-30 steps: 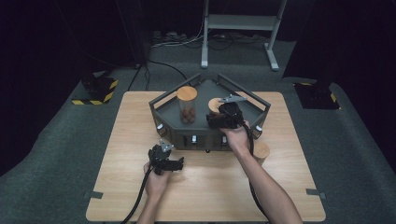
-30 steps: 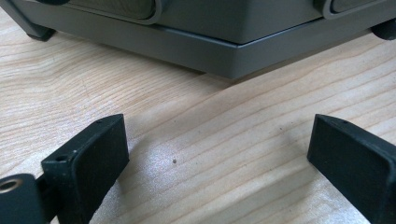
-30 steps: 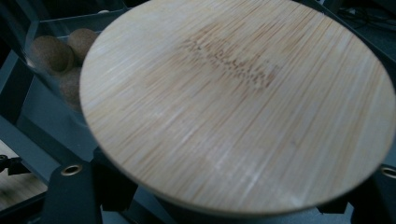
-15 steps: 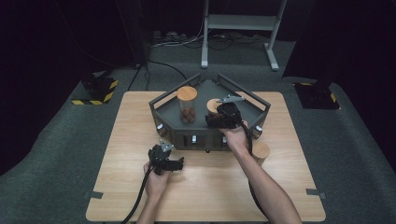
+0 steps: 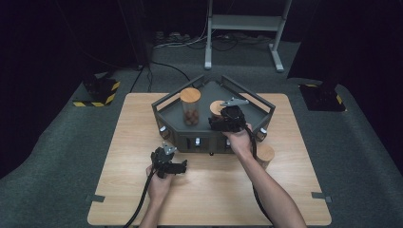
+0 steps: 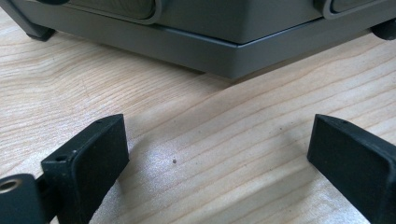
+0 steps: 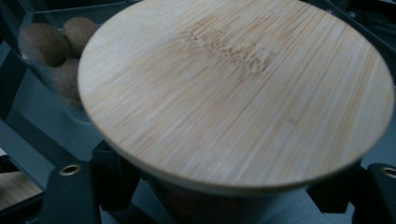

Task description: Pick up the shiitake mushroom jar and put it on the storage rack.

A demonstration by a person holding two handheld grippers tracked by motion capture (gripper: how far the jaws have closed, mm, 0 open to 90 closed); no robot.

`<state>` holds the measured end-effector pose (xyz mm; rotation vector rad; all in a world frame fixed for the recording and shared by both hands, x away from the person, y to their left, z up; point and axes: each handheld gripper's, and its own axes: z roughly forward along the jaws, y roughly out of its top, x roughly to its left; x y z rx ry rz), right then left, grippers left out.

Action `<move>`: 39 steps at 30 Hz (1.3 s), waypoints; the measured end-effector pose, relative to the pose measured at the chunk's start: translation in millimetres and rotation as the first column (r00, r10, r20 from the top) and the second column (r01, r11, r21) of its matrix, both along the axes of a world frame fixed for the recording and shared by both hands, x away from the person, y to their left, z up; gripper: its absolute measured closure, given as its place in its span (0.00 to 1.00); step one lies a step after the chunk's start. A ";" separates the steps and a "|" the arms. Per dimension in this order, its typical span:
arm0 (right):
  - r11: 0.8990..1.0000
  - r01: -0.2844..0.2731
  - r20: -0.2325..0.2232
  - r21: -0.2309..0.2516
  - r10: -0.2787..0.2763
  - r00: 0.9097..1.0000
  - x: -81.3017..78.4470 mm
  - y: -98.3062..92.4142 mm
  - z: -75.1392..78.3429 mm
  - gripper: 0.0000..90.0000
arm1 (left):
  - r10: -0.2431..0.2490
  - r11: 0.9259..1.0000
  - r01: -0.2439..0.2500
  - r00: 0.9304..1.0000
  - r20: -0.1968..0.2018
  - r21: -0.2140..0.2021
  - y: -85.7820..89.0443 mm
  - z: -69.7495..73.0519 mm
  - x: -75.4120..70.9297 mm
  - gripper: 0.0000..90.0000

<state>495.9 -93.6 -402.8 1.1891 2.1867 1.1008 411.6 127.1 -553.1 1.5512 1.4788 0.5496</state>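
- The right gripper point(image 5: 223, 119), its black matte jaws clamped on a jar point(image 7: 196, 205) just under its lid, sits inside the tray point(image 5: 259, 107).
- That jar's round bamboo lid point(image 7: 233, 93) shows fine straight grain; the jar stands upright, long axis vertical.
- Beside it stands a second clear jar point(image 5: 191, 108) of brown balls, also bamboo-capped.
- The tray is dark grey, angular and many-sided, with railed walls.
- The left gripper point(image 6: 219, 154) rests with jaws wide apart over the pale wood-grain table point(image 5: 294, 190), holding nothing.
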 end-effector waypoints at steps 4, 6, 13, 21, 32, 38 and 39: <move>1.000 -0.001 -0.001 0.004 0.001 1.000 0.0 -0.3 -0.3 0.28 | 0.000 1.000 0.000 1.000 0.000 0.001 0.0 0.0 0.0 0.06; 1.000 -0.003 -0.011 0.013 0.003 1.000 0.6 -1.3 -0.8 0.26 | -0.001 1.000 0.001 1.000 0.000 0.002 0.2 0.0 0.0 0.06; 0.999 -0.005 -0.038 0.048 0.007 0.999 2.5 -7.7 -0.6 0.15 | 0.002 1.000 -0.002 1.000 0.001 -0.004 -0.3 -0.1 0.1 0.06; 0.997 -0.024 -0.015 0.072 0.025 1.000 -7.0 -12.2 5.2 0.11 | 0.002 1.000 -0.002 1.000 0.001 -0.003 -0.3 0.0 0.0 0.06; 0.994 -0.018 0.005 0.111 0.018 1.000 -15.7 -25.0 8.9 0.07 | 0.001 1.000 -0.001 1.000 0.000 -0.001 -0.1 0.0 0.0 0.06; 0.991 -0.026 0.000 0.130 0.026 1.000 -18.6 -30.3 11.0 0.02 | -0.002 1.000 0.002 1.000 0.000 0.005 0.4 0.0 0.1 0.06; 0.991 -0.026 0.000 0.128 0.026 1.000 -19.1 -31.1 11.4 0.02 | -0.002 1.000 0.002 1.000 0.000 0.005 0.4 0.0 0.1 0.06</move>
